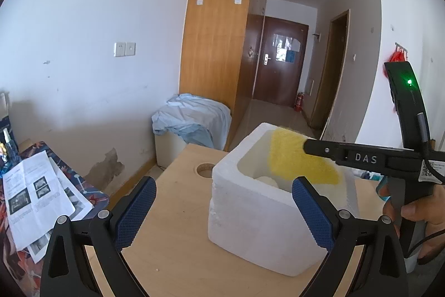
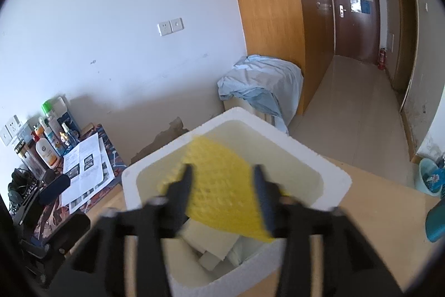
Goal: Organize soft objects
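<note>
Yellow sponge (image 2: 222,185) sat over white foam box (image 2: 336,180), between our right gripper (image 2: 222,171) fingers, spread, angled down into box. Left gripper (image 1: 222,188) empty, wide apart, near table (image 1: 178,227) front edge. "DAS" lettered on right gripper.

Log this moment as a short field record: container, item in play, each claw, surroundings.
container: white foam box on a wooden table, open top, pale soft pieces already inside
item in play: yellow sponge-like sheet, tilted over the box opening
right claw: above the box, jaws apart either side of the sheet; pads do not look pressed on it
left claw: open, empty, at the near side of the box
surroundings: printed papers on the side surface
</note>
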The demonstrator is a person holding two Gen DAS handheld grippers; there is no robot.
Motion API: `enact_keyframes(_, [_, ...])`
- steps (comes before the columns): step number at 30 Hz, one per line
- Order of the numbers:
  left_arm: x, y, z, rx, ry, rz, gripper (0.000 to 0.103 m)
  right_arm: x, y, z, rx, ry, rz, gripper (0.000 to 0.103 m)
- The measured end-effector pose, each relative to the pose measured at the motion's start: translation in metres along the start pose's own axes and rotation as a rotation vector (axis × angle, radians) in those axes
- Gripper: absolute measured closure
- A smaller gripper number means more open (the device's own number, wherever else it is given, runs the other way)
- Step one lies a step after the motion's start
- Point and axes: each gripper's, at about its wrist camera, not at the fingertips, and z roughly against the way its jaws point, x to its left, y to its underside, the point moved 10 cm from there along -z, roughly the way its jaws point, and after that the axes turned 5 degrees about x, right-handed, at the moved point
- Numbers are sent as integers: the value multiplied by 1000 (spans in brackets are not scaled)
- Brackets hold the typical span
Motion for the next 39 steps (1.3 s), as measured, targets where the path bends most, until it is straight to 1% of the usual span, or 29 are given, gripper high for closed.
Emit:
enact_keyframes(8, [-6,3,7,-5,2,-9,5,3,2,14,-23,-15,-13,43])
enact_keyframes(15, [-13,7,14,1,30,-12,5,4,29,43,-31,0,-20,43])
enact_keyframes(25, [-43,32,42,25,108,-20,5,5,63,80,-44,46,-33,43])
enact_keyframes(31, [-63,52,56,47,143,-46,5,2,91,90,-43,102,-29,43])
enact_keyframes(34, [-74,62,59,60,161,-56,5,-7,105,98,-46,160,-32,43])
enact_keyframes(39, [-97,83,63,95,209,-71,5,-28,135,112,-26,208,-94,42])
